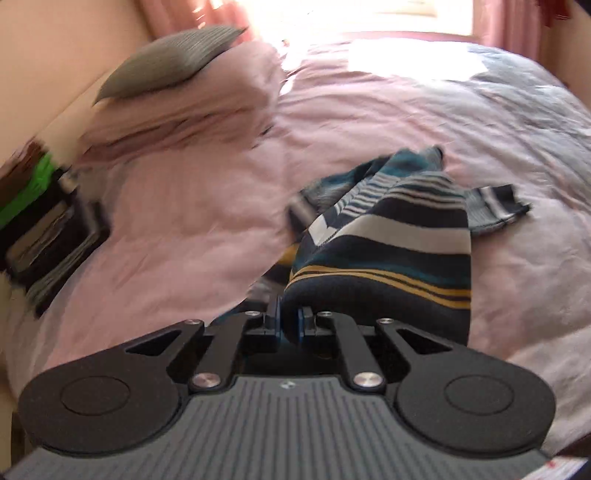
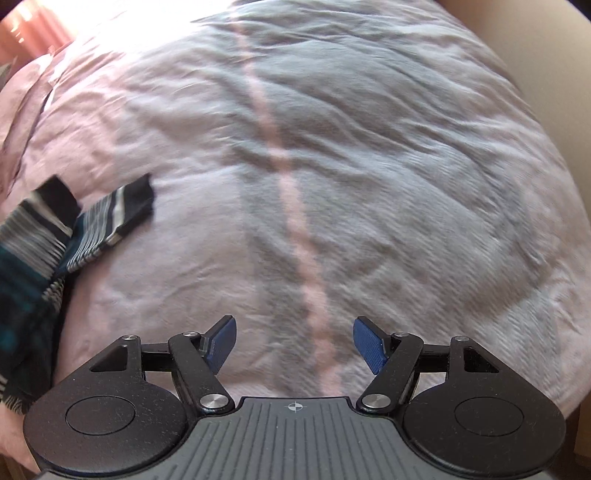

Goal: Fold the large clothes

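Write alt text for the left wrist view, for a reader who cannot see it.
The left gripper has its fingers closed on a fold of a striped garment in navy, white, teal and yellow, lifting it off a bed with a wrinkled pink cover. A grey pillow rests on folded pink bedding at the upper left, and bright window light washes out the far edge.

1. The left wrist camera sat just behind the left gripper point(image 1: 290, 325) and looked forward along its fingers, low and close over the bed point(image 1: 207, 206), facing the sunlit window point(image 1: 413, 18) beyond the bed's far side.
2. That view was tilted, with the grey pillow point(image 1: 166, 61) on the bed at upper left.
3. The right wrist camera sat behind the right gripper point(image 2: 295, 345), looking down on the bed's point(image 2: 369, 166) open middle from near above.
4. Both views shared the bedcover and the striped garment point(image 1: 391, 236), which lay at the left edge of the right view point(image 2: 74, 225).
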Available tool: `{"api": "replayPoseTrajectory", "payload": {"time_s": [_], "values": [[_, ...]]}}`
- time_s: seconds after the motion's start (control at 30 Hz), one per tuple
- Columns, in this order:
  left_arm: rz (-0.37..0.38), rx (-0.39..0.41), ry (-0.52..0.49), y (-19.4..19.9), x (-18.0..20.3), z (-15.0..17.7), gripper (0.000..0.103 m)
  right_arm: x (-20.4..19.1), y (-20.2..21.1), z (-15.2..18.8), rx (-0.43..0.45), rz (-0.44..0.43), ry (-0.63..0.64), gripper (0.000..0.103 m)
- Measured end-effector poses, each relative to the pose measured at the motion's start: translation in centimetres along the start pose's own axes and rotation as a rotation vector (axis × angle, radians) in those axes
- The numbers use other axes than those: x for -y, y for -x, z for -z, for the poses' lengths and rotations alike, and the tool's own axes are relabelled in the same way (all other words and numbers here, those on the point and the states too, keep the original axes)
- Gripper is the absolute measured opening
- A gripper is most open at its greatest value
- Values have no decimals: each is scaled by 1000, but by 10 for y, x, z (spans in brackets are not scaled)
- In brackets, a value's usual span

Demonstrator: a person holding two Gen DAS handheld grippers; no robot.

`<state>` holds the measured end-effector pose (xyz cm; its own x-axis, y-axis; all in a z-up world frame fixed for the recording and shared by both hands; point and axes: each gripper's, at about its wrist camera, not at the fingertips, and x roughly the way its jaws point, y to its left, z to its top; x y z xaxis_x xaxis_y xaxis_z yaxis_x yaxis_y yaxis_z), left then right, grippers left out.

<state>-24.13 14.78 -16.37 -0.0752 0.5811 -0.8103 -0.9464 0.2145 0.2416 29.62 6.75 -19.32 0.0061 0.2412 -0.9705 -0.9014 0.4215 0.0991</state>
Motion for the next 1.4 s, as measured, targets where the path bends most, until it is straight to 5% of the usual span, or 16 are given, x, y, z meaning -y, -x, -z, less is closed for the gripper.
{"api": "replayPoseTrajectory", "payload": {"time_s": [0.13,0.17,0.27,0.37,0.53,0.63,0.87,0.93,1.0,1.07,1.23,1.4], "values": [[-155,-155,149,-17,-55,46,11,-35,-8,-6,-13,-27,86,67],[-168,-158,188,-14,-61,52,19,-41,-9,-7,-14,-29,105,67],[-98,-121,304,-2,-65,58,38,-57,-14,-11,-21,-23,147,67],[-27,-85,312,-8,-50,50,58,-68,-15,-16,-21,-14,173,67],[14,-72,372,-43,-63,21,62,-82,-6,-19,6,3,214,67],[47,-62,475,-70,-91,-3,76,-80,-4,-16,10,37,204,67],[102,-238,607,-179,-118,-43,82,-82,-5,-4,-27,97,168,67],[90,-316,609,-212,-116,-39,75,-88,-6,-3,-31,106,172,67],[118,-357,610,-229,-113,-32,22,-96,-8,-2,-34,112,178,67],[161,-319,556,-221,-108,-25,4,-106,-13,-2,-40,114,189,67],[191,-130,464,-123,-115,16,2,-141,-32,-12,-38,81,239,67],[90,-132,529,-34,-132,93,3,-225,-51,-29,35,-86,441,67]]}}
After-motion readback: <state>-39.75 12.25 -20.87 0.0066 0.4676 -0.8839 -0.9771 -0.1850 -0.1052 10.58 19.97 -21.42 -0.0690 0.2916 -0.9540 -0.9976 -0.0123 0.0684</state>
